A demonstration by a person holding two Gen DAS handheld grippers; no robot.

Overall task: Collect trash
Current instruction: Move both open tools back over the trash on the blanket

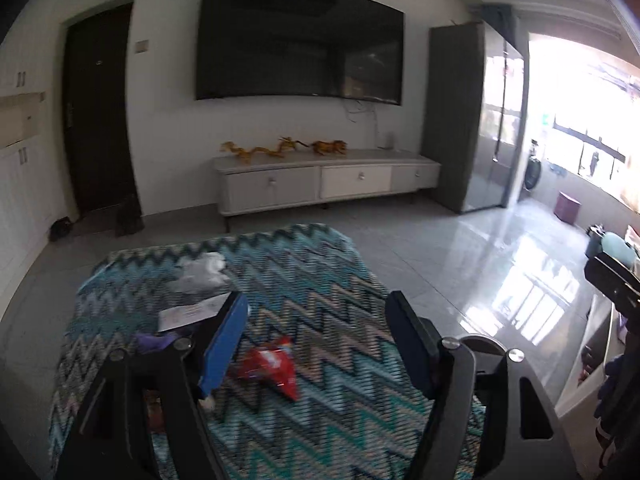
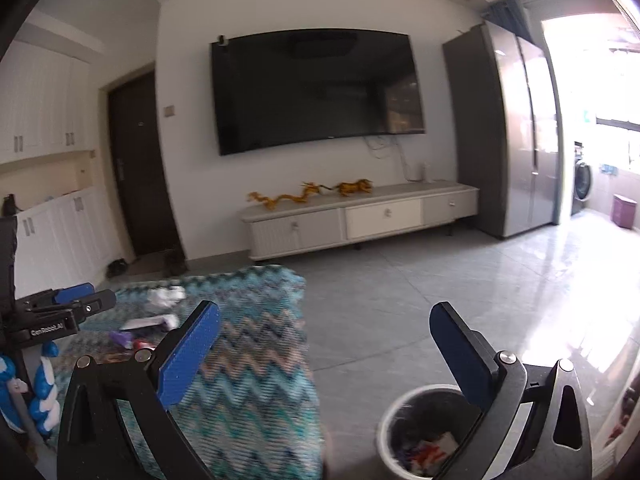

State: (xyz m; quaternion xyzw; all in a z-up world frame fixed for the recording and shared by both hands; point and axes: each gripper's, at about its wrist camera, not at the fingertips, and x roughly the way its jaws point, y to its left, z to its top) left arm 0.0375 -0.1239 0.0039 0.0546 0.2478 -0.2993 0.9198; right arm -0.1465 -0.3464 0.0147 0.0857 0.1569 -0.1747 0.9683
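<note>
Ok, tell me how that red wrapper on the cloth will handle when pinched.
The red wrapper looks crumpled and thin, so it is probably floppy and light and would likely crush flat between the pads. Its glossy face may be a bit slippery. It lies flat on the zigzag cloth, so a low pinch might catch the cloth too.

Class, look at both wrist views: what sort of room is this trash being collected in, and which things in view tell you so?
Most likely a home living room: a large wall-mounted television hangs above a low white TV cabinet, and a zigzag-patterned rug lies on the tiled floor.
</note>
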